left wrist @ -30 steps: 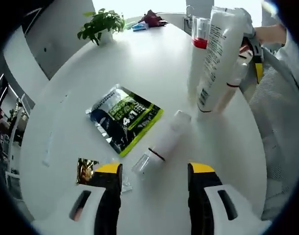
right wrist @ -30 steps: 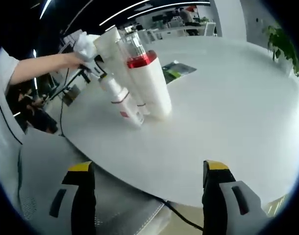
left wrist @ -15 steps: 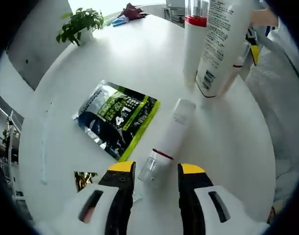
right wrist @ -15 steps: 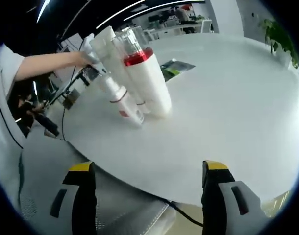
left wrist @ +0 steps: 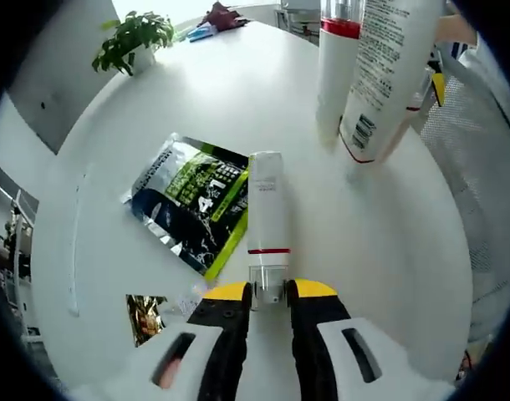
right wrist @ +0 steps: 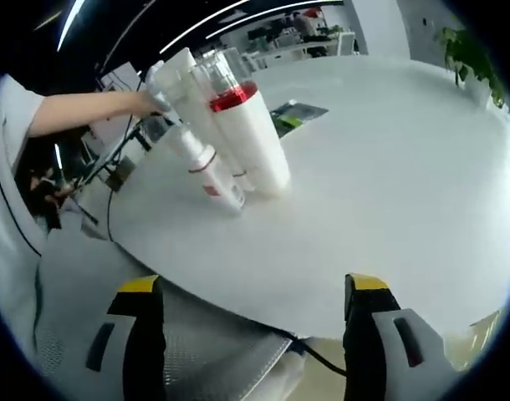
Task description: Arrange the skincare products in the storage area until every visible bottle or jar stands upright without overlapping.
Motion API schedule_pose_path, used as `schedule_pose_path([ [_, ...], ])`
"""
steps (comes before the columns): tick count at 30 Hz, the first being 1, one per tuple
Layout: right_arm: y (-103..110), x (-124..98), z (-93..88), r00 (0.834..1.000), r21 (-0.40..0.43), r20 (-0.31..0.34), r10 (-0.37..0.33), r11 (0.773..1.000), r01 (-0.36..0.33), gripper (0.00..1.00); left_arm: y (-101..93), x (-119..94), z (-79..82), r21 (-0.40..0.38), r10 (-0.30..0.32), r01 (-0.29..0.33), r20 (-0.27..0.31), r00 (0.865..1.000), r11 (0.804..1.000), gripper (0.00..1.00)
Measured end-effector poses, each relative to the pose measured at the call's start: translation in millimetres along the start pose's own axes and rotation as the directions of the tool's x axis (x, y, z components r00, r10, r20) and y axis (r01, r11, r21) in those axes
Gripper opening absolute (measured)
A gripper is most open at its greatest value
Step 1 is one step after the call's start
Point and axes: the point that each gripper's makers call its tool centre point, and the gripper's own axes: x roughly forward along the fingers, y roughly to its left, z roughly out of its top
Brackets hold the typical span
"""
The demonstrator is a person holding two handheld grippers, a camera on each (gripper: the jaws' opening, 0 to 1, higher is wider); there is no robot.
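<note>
My left gripper [left wrist: 267, 294] is shut on the clear cap end of a slim white bottle [left wrist: 266, 209] with a red ring. The bottle points straight away along the jaws, beside a green and blue sachet [left wrist: 196, 209]; whether it rests on the table I cannot tell. Beyond it stand a white bottle with a red band [left wrist: 337, 75] and a large white tube [left wrist: 389, 75]. From the right gripper view the same group stands together: the red-banded bottle [right wrist: 247, 138], a slim ringed bottle [right wrist: 211, 174] and the tube [right wrist: 181, 83]. My right gripper [right wrist: 255, 334] is open, off the table edge.
The round white table [left wrist: 238, 109] carries a potted plant [left wrist: 134, 38] at its far side and a small gold packet [left wrist: 145, 311] near my left jaw. A person's arm [right wrist: 88, 109] reaches toward the bottles. A grey mesh chair [right wrist: 96, 284] sits below the table edge.
My left gripper has shut on the lying bottle's cap end, and the bottle has swung into line with the jaws. The right gripper has stayed open and nearly still.
</note>
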Motion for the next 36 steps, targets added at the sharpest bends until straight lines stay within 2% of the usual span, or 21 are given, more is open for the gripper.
schedule_pose_path([
  [5,1,-1,2.4,1.0,-0.01,0.005,-0.003,1.0,0.003,0.88,-7.6,-7,-1.4,-0.057,-0.015,0.014,-0.005,1.0,0.998,0.23],
  [10,7,-3,6.4,1.0,-0.036,0.007,0.007,0.999,-0.007,0.88,-9.4,-18,-4.1,-0.075,0.001,-0.002,-0.013,1.0,0.997,0.23],
  [13,11,-5,13.5,1.0,-0.058,0.013,0.012,0.998,-0.011,0.88,-21.1,-36,-2.0,-0.089,-0.002,0.0,-0.013,1.0,0.996,0.23],
  [18,16,-12,27.8,1.0,-0.139,0.022,0.022,0.99,-0.018,0.86,-34.6,-53,-13.4,-0.098,-0.015,0.011,-0.042,0.999,0.995,0.23],
  [22,11,-25,34.7,0.999,-0.209,0.034,-0.015,0.978,0.022,0.8,-43.6,-69,-25.9,-0.135,-0.027,0.021,-0.046,0.999,0.991,0.23],
  [26,15,-32,46.0,0.998,-0.215,0.068,-0.007,0.976,0.022,0.77,-58.1,-86,-27.2,-0.139,-0.019,0.009,-0.071,0.997,0.99,0.23],
  [28,19,-34,52.7,0.996,-0.252,0.085,-0.008,0.967,0.029,0.75,-61.5,-90,-28.4,-0.164,-0.01,-0.001,-0.07,0.998,0.987,0.23],
  [31,22,-38,56.9,0.997,-0.316,0.075,-0.024,0.948,0.047,0.75,-71.1,-96,-28.6,-0.187,-0.001,-0.012,-0.068,0.998,0.982,0.23],
  [35,27,-50,67.8,0.993,-0.356,0.114,-0.032,0.932,0.07,0.73,-91.7,-108,-29.6,-0.213,-0.016,-0.003,-0.089,0.996,0.977,0.23],
  [36,27,-53,72.2,0.991,-0.389,0.126,-0.045,0.917,0.091,0.71,-95.8,-110,-30.6,-0.225,-0.023,0.003,-0.089,0.996,0.974,0.23],
])
